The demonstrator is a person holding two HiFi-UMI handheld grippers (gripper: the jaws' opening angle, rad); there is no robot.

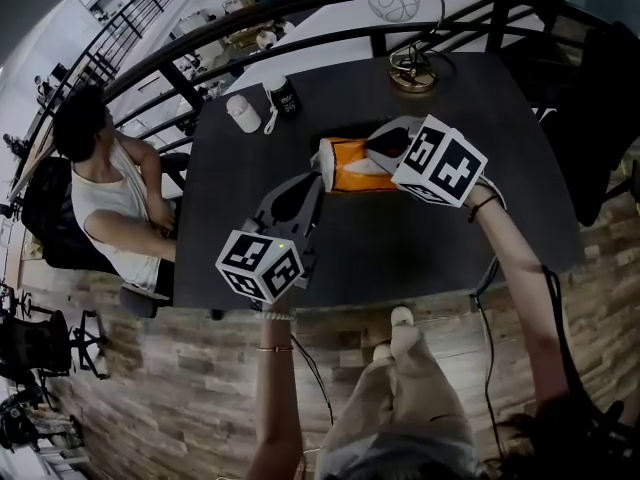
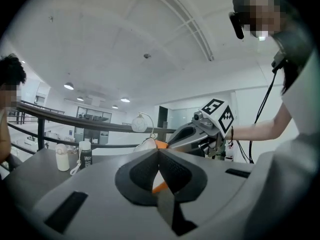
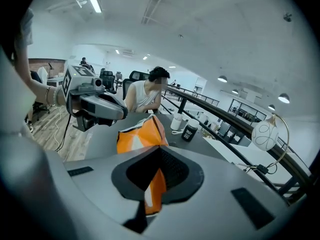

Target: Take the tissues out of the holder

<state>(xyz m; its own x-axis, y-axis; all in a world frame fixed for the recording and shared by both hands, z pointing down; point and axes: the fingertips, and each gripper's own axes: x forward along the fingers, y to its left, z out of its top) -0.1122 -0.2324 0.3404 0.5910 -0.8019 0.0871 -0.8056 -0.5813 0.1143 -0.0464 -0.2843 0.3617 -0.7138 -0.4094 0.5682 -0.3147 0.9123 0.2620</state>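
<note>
— Open office up on a gallery, railing behind, and a dark table with a globe lamp at its far edge. A seated person is off to one side.
— And the thing they're after?
— The orange tissue pack is mid-table, its long axis running straight across from one gripper to the other.
— Who has hold of it?
— Both, one at each end. The right gripper has its fingers clamped on the orange wrapper. The left gripper faces it from the opposite end, fingers pressed nearly together with a sliver of orange and white between them.
— So which way would the tissues come out?
— Along that long axis, I'd guess, towards the left gripper. There's a white patch at its end of the pack. The right would anchor and the left would draw. Whether that white is tissue or wrapper, I can't tell.
</note>
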